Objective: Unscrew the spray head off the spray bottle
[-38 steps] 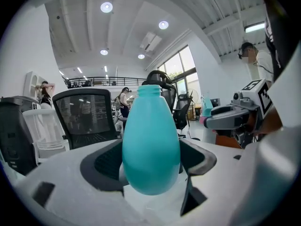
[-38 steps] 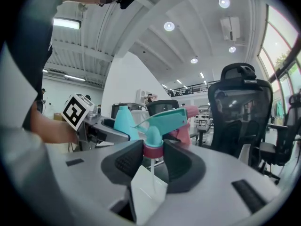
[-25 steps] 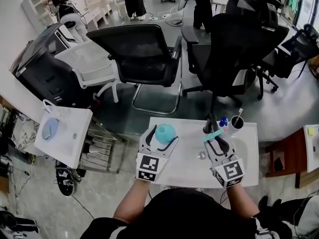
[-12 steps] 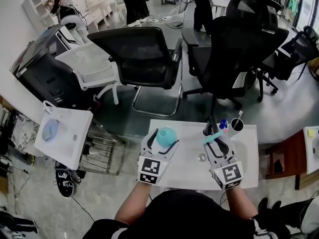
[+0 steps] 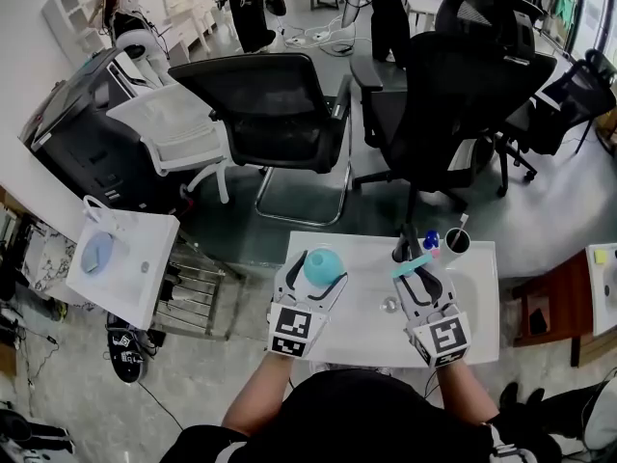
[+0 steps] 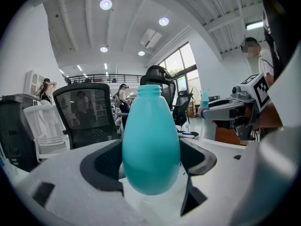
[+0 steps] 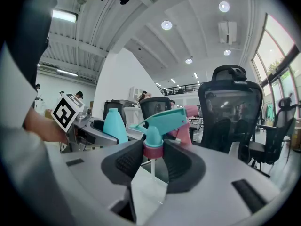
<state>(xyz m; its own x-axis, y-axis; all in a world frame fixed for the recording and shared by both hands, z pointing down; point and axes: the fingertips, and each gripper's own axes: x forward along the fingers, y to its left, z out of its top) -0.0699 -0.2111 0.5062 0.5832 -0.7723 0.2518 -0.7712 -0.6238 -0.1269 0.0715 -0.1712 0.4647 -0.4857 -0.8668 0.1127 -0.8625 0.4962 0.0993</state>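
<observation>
Bottle (image 6: 150, 145) stands clamped between left gripper (image 5: 313, 276) fingers, its bare neck (image 6: 150, 89) plain only in the left gripper view. Right gripper (image 7: 153, 160) fingers pinch the detached spray head (image 7: 162, 121) by its pink collar (image 7: 153, 150), tube (image 7: 152, 169) hanging; head view places both above the desk (image 5: 366, 258).

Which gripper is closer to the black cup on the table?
Right. The right gripper is just left of the black cup; the left gripper is farther left still.

An open-plan office: black swivel chairs (image 5: 275, 104) and a white desk (image 5: 364, 328).
</observation>
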